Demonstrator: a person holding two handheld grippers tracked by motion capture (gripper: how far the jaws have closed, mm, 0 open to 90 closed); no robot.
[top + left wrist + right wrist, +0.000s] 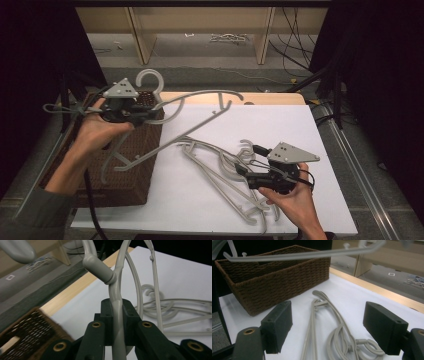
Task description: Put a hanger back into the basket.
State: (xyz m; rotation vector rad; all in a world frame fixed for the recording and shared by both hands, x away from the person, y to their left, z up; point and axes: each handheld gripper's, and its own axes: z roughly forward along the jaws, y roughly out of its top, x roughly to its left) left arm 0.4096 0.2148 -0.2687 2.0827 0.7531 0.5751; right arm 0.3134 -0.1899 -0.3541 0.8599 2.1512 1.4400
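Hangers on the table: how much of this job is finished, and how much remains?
Nothing clearly looks finished: I cannot tell whether the wicker basket already holds any hanger. In hand: the left gripper is shut on one grey hanger, held in the air beside and partly over the basket. Left: a pile of hangers lies on the white table, in front of the open right gripper.

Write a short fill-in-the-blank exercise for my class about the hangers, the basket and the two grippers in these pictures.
1. The left gripper is shut on a grey plastic ____, held in the air.
2. The jaws of the right gripper stand ____, with nothing pressed between them.
3. The other hangers lie in a pile on the ____ table cover.
4. The brown ____ beside the cover is woven.

Missing words: hanger; open; white; basket
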